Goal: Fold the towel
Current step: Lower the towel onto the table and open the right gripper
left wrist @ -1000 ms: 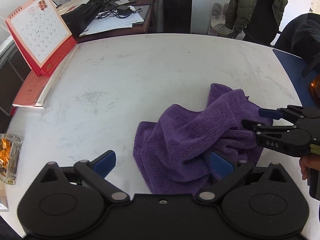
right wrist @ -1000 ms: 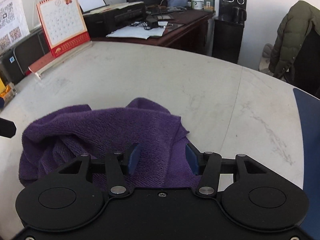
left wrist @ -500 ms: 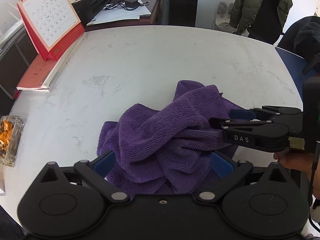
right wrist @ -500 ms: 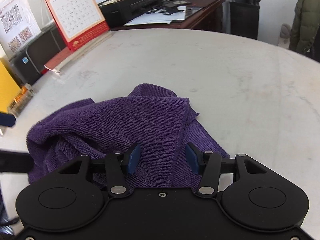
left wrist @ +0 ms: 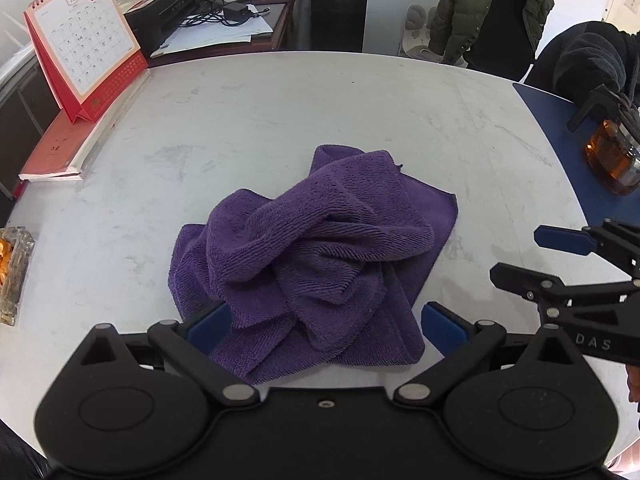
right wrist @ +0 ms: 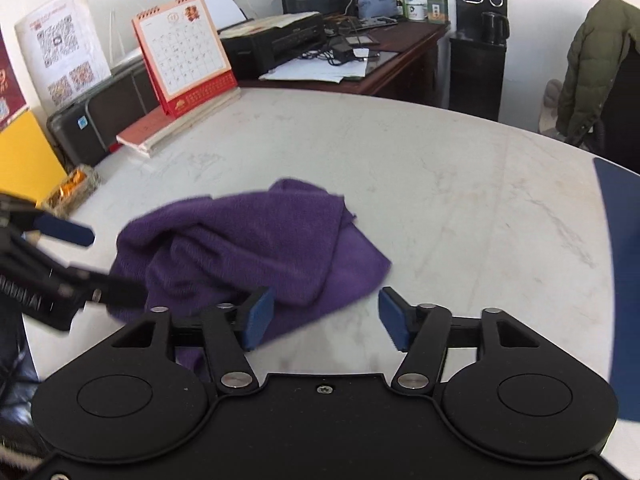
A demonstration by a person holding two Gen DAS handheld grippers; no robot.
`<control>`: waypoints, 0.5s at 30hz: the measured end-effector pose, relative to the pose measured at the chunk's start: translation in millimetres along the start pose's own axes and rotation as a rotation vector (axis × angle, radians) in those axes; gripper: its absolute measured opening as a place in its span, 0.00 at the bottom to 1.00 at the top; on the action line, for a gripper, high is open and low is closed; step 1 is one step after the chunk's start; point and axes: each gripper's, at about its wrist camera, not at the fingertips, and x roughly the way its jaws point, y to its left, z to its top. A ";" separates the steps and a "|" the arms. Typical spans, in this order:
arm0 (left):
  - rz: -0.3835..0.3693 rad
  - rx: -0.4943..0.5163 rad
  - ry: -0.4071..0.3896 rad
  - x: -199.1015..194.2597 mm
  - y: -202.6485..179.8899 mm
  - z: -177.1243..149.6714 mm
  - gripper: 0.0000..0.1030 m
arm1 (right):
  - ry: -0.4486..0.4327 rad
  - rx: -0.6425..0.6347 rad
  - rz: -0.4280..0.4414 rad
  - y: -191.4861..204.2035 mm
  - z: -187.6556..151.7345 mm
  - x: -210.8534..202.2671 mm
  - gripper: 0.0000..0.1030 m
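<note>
Your white marble bench [left wrist: 280, 120]: crumpled purple towel [left wrist: 320, 248] mid-surface, calendar [left wrist: 84, 40] beyond; left gripper [left wrist: 324, 324] jaws wide astride towel, right gripper [right wrist: 326, 318] jaws opening, empty.

blurred: towel [right wrist: 248, 248] | cut off: teapot [left wrist: 612, 156] | unreadable: calendar [left wrist: 86, 40] dates

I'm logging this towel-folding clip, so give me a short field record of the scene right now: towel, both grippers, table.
towel: purple towel, crumpled in a heap, not yet folded
left gripper: left gripper, open, pads either side of the towel's near edge, not pressing it
right gripper: right gripper, jaws opening, nothing between them, clear of the towel
table: white table, towel near its middle
other: desk calendar at the far left edge
</note>
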 end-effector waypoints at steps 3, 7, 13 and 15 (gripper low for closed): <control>-0.009 0.009 0.007 -0.2 -1.3 -5.5 0.99 | 0.000 0.035 -0.008 7.6 -12.8 -11.0 0.68; -0.016 0.018 0.017 -0.4 -2.3 -11.6 0.99 | -0.007 0.079 -0.014 13.9 -21.7 -17.8 0.71; -0.019 0.020 0.017 -1.8 0.3 -16.1 0.99 | -0.011 0.072 -0.022 27.1 -26.5 -24.1 0.71; -0.019 0.017 0.017 -3.3 1.8 -18.7 0.99 | -0.011 0.078 -0.028 30.5 -30.8 -26.0 0.72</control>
